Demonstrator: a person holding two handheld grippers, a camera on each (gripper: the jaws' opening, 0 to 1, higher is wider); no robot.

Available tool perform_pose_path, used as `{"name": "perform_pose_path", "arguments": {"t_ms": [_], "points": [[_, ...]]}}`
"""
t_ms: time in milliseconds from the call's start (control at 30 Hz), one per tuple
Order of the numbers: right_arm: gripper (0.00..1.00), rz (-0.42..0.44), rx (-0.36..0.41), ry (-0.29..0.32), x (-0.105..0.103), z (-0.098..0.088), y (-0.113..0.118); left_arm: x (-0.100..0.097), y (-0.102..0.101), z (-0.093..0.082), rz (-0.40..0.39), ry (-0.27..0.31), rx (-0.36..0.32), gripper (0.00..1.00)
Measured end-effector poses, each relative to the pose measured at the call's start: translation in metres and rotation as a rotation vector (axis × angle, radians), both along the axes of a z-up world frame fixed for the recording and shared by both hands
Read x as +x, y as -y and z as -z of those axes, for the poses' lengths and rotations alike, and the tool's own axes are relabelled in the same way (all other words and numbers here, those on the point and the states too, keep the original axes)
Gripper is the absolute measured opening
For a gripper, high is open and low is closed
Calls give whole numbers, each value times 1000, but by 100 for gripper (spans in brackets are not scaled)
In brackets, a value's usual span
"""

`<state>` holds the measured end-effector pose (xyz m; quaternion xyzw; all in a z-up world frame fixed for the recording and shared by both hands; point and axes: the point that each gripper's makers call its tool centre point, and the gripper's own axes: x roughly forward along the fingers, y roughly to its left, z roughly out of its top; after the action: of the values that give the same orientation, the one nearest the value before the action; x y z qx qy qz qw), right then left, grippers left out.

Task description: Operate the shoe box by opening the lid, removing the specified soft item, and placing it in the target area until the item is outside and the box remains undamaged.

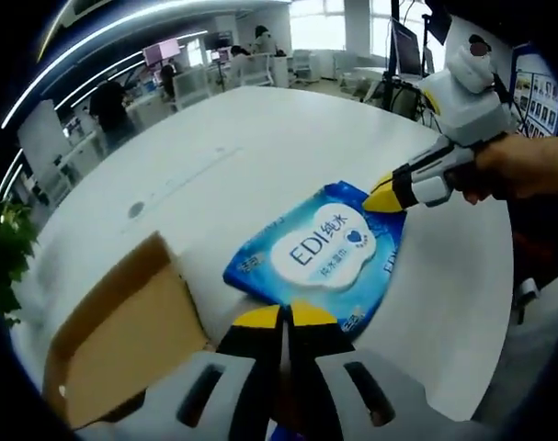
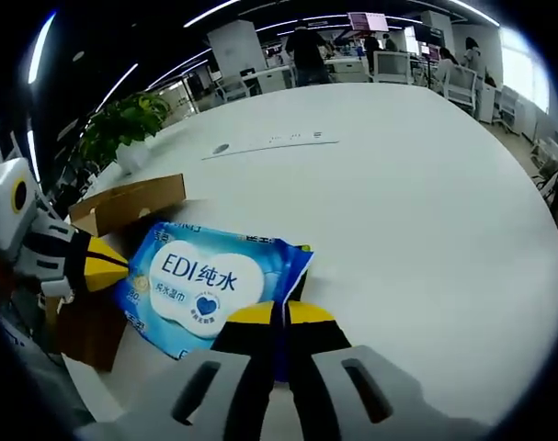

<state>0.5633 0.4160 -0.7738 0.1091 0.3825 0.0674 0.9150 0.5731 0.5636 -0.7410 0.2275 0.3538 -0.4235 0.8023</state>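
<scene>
the left gripper is seen pinched on one edge of the blue wet-wipe pack, and the right gripper is pinched on the opposite edge, so the pack is held between both just over the white counter. the cardboard shoe box lies just beside it. the pack is judged soft, light, floppy and slick-skinned; its sealed edges are best gripped.

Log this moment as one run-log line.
item: wipes pack out of box, over white table | left claw: shut on pack edge | right claw: shut on opposite edge | cardboard box: open, beside pack
</scene>
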Motion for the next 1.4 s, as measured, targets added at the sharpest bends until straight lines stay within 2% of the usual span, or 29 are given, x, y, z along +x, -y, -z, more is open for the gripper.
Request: {"name": "perform_pose_path", "arguments": {"t_ms": [33,100,400,567,867,1133,1400], "points": [[1,5,11,1,0,0,-1,-1,-1,-2,4,1,-7,0],[0,10,27,-2,-1,-2,-2,-7,1,-3,3,-37,-36,0],[0,-9,17,-12,-10,-1,-5,-19,-1,-11,27,-21,-52,0],[0,-22,9,-11,-10,-4,-6,-21,-6,-22,20,-6,-77,0],[0,-36,-13,17,2,-16,-5,-20,-22,-28,-14,8,-101,0],[1,-21,-35,22,14,-5,3,-17,-35,-35,-43,11,-121,0],[4,4,-26,17,14,-4,7,-12,-46,-42,-69,19,-137,2]]}}
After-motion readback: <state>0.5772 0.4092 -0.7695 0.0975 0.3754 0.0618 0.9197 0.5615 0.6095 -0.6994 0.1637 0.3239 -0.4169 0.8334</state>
